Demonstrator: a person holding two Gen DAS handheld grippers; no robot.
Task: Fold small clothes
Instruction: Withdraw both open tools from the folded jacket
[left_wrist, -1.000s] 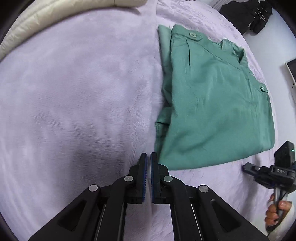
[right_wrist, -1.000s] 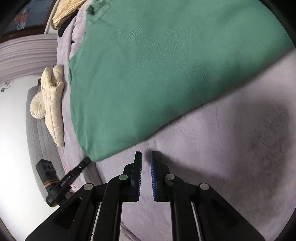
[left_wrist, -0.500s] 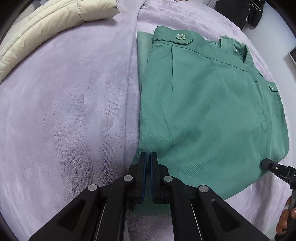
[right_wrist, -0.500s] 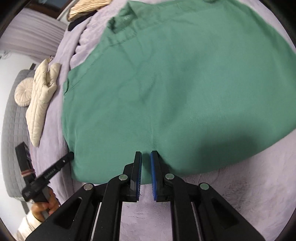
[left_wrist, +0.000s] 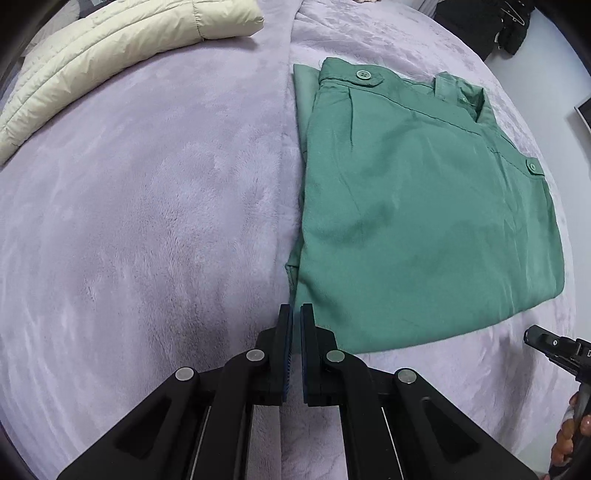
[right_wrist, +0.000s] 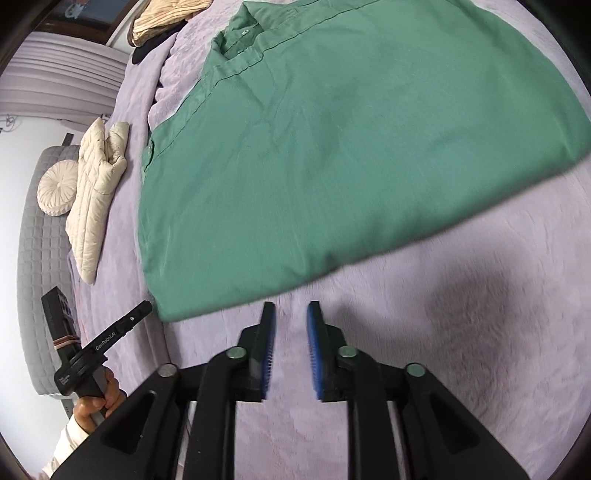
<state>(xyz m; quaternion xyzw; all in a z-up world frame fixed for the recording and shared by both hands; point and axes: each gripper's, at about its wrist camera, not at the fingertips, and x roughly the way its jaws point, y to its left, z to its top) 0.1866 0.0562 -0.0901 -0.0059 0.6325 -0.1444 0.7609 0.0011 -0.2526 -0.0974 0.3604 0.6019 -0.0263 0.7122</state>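
A folded green garment (left_wrist: 406, 221) with buttoned waistband tabs lies flat on the lilac blanket (left_wrist: 147, 221). My left gripper (left_wrist: 295, 312) is shut and empty, its tips just off the garment's near left corner. In the right wrist view the garment (right_wrist: 332, 147) fills the upper part. My right gripper (right_wrist: 290, 306) hovers over bare blanket just short of the garment's near folded edge; its jaws are opening with nothing between them. The left gripper (right_wrist: 142, 310) shows at the lower left of that view, held in a hand, pointing at the garment's corner.
A cream padded jacket (left_wrist: 129, 48) lies at the far left of the bed. Dark clothes (left_wrist: 480, 22) sit at the far right corner. A round cushion (right_wrist: 55, 188) rests on the grey quilted bed edge (right_wrist: 40, 277). A tan bundle (right_wrist: 166, 18) lies beyond the garment.
Both grippers came over the garment's near edge half a second ago and have since drawn back off it. The right jaws have parted; the left stay shut. The garment lies still.
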